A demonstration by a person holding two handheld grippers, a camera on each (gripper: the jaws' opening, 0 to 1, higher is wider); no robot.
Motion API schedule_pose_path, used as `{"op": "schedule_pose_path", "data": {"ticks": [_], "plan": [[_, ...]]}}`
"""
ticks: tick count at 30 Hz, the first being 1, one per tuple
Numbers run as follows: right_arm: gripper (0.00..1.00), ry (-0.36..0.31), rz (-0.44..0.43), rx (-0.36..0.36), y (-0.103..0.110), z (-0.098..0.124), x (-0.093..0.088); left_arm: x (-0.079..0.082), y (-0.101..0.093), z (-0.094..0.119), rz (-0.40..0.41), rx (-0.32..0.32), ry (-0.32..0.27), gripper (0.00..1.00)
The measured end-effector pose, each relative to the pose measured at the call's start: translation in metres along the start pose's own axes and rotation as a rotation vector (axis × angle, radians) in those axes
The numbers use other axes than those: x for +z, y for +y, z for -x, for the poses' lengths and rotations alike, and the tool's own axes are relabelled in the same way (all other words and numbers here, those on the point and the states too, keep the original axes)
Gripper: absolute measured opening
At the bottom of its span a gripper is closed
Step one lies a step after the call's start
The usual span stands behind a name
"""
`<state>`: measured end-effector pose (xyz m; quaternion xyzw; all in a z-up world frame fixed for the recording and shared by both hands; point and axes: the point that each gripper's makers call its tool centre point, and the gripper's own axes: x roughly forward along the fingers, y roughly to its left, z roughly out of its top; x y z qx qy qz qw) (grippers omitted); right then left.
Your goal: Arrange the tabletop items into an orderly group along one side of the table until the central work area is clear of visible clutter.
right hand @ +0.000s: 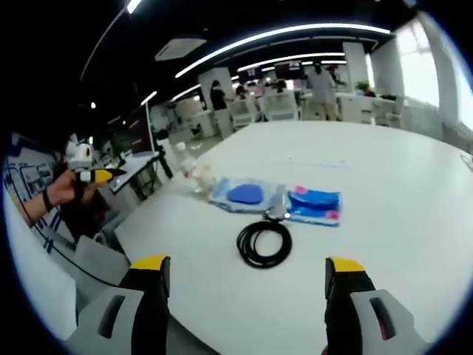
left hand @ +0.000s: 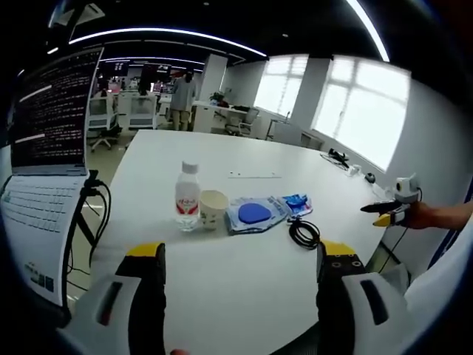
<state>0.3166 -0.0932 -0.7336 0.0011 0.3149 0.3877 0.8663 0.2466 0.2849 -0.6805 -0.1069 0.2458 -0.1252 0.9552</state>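
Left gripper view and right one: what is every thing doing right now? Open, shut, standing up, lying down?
Water bottle: upright, cap on.
Paper cup: upright, beside the bottle.
Blue packets: lying flat.
Black cable: coiled, flat.
Laptop: open, screen lit.
Left tool: open, empty.
Right tool: open, empty.

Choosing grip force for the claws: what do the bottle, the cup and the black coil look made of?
The bottle: clear, glossy plastic by its see-through wall, white cap, red label. The cup: matte cream, probably paper. The black coil: a looped cable, likely rubber or plastic sheathed, slightly shiny.
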Motion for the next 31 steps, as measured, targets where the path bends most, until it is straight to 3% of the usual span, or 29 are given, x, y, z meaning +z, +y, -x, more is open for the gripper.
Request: {"op": "schedule_pose_path", "data": {"ticks": [21, 23, 31], "plan": [[0.88, 0.0, -0.004, -0.006, -0.004, 0.001, 0.002, -0.003, -0.01, -0.004, 0.012, -0.019, 0.0, 0.85], [0.87, 0.004, -0.004, -0.008, -0.012, -0.001, -0.002, -0.004, -0.011, -0.005, 0.013, -0.021, 0.001, 0.85], [0.87, 0.003, -0.007, -0.012, -0.006, 0.001, -0.001, -0.005, -0.013, -0.006, 0.012, -0.027, 0.003, 0.85]]}}
